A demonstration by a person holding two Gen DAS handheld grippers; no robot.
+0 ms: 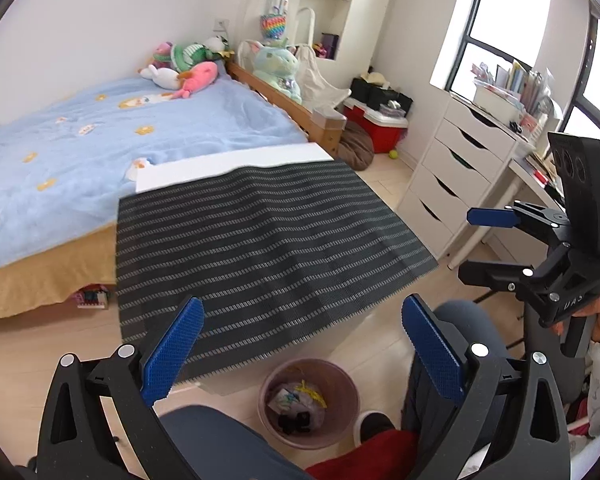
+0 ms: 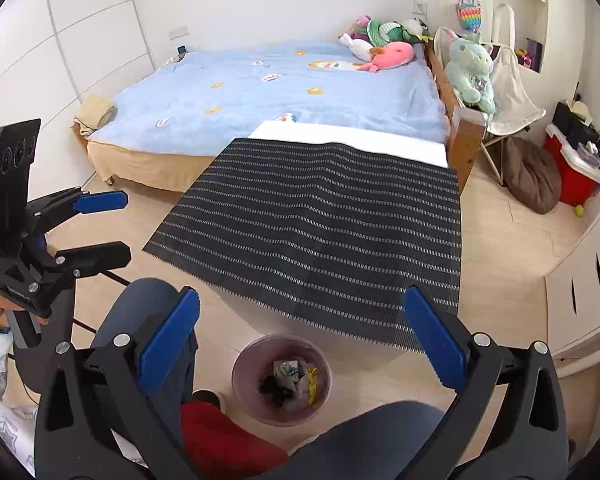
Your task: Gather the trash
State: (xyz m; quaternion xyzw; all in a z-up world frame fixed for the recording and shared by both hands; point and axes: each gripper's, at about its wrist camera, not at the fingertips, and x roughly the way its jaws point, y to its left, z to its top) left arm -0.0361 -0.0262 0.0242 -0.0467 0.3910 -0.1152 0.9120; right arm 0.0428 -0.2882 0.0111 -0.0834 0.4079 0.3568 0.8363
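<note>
The bin [image 1: 309, 402] is seen on the floor between the person's knees, already loaded with crumpled wrappers [image 2: 294, 380]; collection is judged nearly complete. No loose trash is visible on the striped surface [image 1: 260, 240]. The left gripper [image 1: 300, 352] and the right gripper [image 2: 300, 344] are both spread wide and empty. The knees crowd the bin.

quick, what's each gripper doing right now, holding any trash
left gripper: open, holding nothing.
right gripper: open, holding nothing.
</note>
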